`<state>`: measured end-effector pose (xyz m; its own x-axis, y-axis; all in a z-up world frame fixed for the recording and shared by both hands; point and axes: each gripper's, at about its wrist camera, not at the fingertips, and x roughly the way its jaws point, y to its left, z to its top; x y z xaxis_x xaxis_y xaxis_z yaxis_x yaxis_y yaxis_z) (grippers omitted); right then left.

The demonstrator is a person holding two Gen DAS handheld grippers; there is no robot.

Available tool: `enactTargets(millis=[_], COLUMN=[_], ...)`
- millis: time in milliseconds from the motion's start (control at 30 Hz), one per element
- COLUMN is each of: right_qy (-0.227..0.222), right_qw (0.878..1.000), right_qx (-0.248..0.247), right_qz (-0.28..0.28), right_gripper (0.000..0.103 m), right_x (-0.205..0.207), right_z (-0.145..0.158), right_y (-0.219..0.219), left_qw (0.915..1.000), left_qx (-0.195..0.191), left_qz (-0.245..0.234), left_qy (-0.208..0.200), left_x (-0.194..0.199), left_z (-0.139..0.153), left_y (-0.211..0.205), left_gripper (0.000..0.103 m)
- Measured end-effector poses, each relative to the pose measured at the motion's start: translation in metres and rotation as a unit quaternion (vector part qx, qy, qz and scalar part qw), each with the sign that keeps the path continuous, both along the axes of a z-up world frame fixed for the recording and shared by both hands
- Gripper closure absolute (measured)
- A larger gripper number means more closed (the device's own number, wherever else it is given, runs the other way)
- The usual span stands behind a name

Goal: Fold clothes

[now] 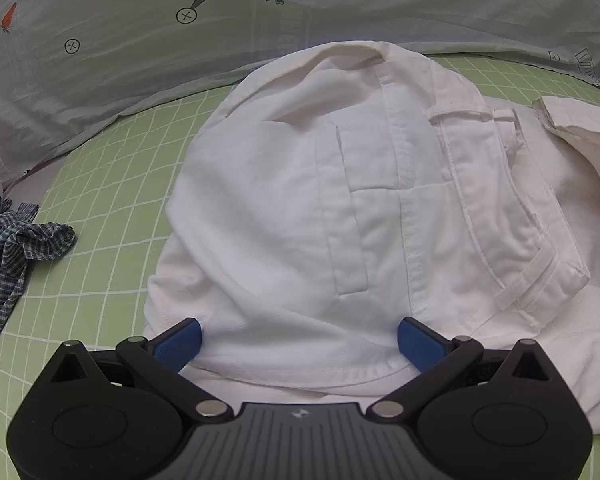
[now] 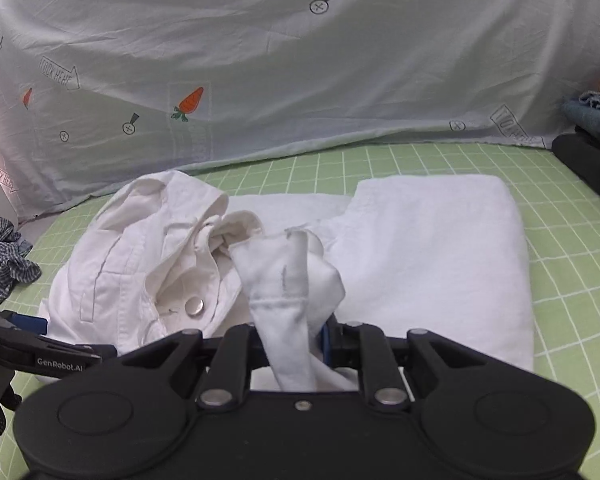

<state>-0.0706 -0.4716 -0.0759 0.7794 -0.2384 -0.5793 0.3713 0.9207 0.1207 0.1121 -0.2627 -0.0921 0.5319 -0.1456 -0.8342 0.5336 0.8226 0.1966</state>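
White trousers lie on the green grid mat. In the left wrist view their waist end with pocket and belt loops bulges up in front of my left gripper, whose blue pads stand wide apart on either side of the hem fold. In the right wrist view the trousers lie partly folded, with a metal button showing at the waist. My right gripper is shut on a strip of the white waistband, lifted up. The left gripper shows at the left edge.
A pale sheet printed with carrots hangs behind the mat. A crumpled blue checked shirt lies at the left, also in the right wrist view. Dark folded clothes are stacked at the far right.
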Motion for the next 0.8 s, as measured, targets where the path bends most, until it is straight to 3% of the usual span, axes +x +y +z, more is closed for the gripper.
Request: enactTargets(millis=[133,200,267,333,467,500,633,700,800], right_qy=[0.021,0.08,0.087,0.09,0.061,0.054,-0.006,-0.028,-0.022], right_qw=[0.998,0.994,0.994,0.994,0.996,0.997,0.998,0.997,0.992], right_qx=[-0.019,-0.026,-0.022,-0.004,0.021,0.026,0.056,0.067,0.083], right_qz=[0.048,0.068,0.068,0.068,0.062,0.058,0.009,-0.024,-0.089], right_gripper=[0.085,0.081,0.074,0.05,0.035,0.027,0.01,0.004,0.003], right_x=[-0.002,0.003,0.001,0.003,-0.005,-0.008,-0.026,-0.036,-0.044], right_z=[-0.011,-0.037,-0.045,-0.038,-0.022,-0.018,0.004,0.009,0.002], right_y=[0.015,0.022,0.023,0.021,0.017,0.015,-0.008,-0.022,-0.041], left_qw=[1.0,1.0,1.0,1.0,1.0,1.0,1.0,1.0,1.0], left_qx=[0.0,-0.001,-0.002,-0.003,-0.003,-0.003,-0.003,-0.003,-0.004], left_qz=[0.002,0.001,0.0,-0.001,0.0,0.0,0.001,0.001,0.001], left_qy=[-0.002,-0.001,-0.001,-0.001,-0.002,-0.002,-0.003,-0.003,-0.004], left_x=[-0.002,-0.001,0.0,0.0,0.0,0.0,0.0,0.0,0.0], left_z=[0.0,0.0,0.0,0.0,0.0,0.0,0.0,0.0,0.0], left_y=[-0.001,-0.001,0.0,0.001,0.0,0.0,0.0,0.0,0.0], left_gripper=[0.0,0.0,0.0,0.0,0.0,0.0,0.0,0.0,0.0])
